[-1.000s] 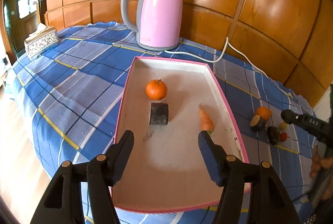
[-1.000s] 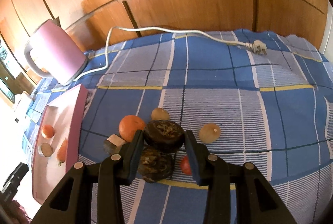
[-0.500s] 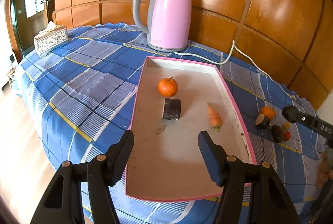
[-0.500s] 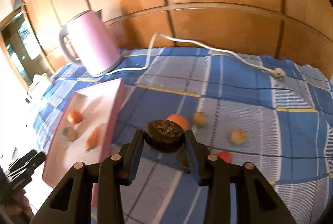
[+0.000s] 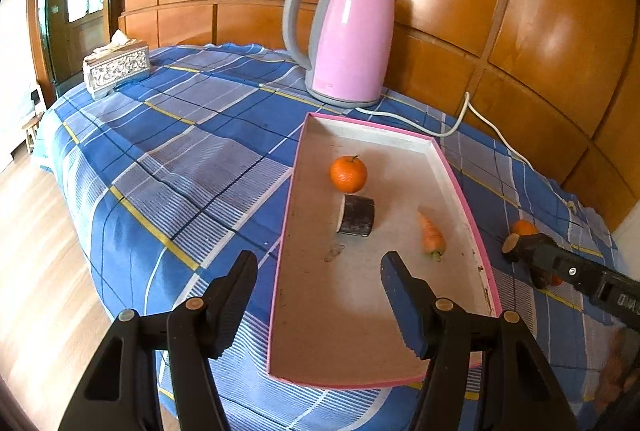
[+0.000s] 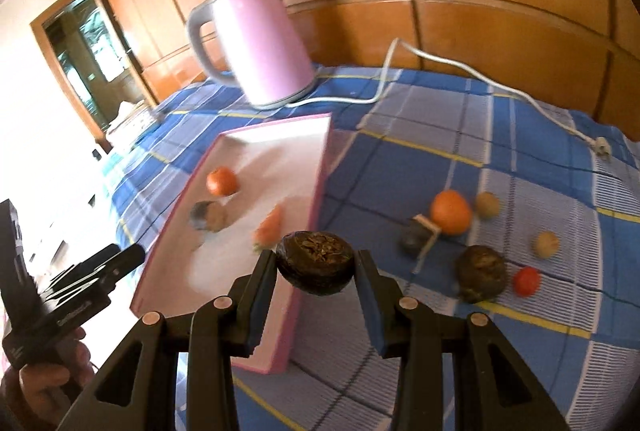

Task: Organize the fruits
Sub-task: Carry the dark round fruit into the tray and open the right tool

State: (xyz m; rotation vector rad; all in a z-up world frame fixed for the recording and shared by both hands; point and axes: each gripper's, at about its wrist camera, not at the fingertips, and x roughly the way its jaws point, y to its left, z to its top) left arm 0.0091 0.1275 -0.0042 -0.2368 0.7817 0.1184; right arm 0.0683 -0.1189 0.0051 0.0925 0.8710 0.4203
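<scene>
A dark, wrinkled round fruit (image 6: 316, 263) is gripped between the right gripper's (image 6: 316, 267) pads, raised above the near right edge of a pink tray (image 5: 464, 187). An orange (image 5: 348, 173), dark cut piece (image 5: 356, 215) and carrot (image 5: 431, 235) lie inside. The left gripper (image 5: 318, 269) hovers empty, jaws apart, over the tray's near end.

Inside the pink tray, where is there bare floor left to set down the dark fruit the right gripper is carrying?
Bare: the near half of the pink tray, below the dark cylinder and carrot. Crowded: mid-tray around the orange.
</scene>
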